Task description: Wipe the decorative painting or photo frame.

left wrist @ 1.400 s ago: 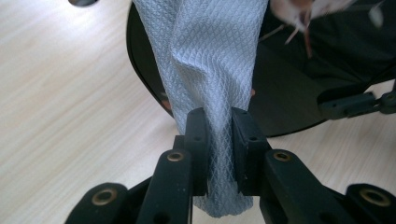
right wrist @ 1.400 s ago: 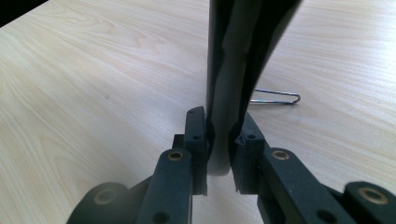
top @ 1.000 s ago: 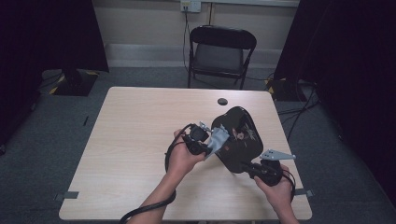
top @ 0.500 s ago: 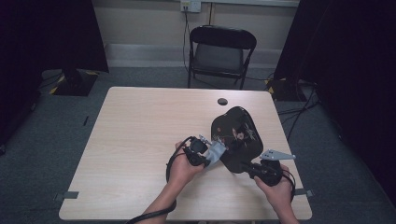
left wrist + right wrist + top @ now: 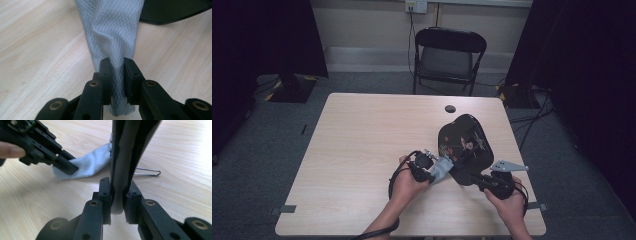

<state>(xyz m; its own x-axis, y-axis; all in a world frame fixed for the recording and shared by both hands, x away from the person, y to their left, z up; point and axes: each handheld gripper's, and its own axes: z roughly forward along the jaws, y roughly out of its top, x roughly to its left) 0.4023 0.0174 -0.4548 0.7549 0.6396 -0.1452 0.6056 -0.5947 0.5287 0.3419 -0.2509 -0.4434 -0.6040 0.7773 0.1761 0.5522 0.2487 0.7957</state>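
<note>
Two hand-held grippers at a black tray on the surface.
The left hand-held gripper [image 5: 117, 75] was clamped on a grey cloth [image 5: 112, 30] touching the black tray's [image 5: 464, 145] left edge; the right hand-held gripper [image 5: 117, 195] pinched the tray's near rim, tilting it above the surface [image 5: 362, 140]. A wire clip [image 5: 147, 172] lay beyond.

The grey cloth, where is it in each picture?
High view: the grey woven cloth lies middle-low, between the left gripper and the glossy black tray.
Left gripper view: centre, pinched between the fingers.
Right gripper view: upper left, beside the tray's edge.
Shared landmark: the black tray.
</note>
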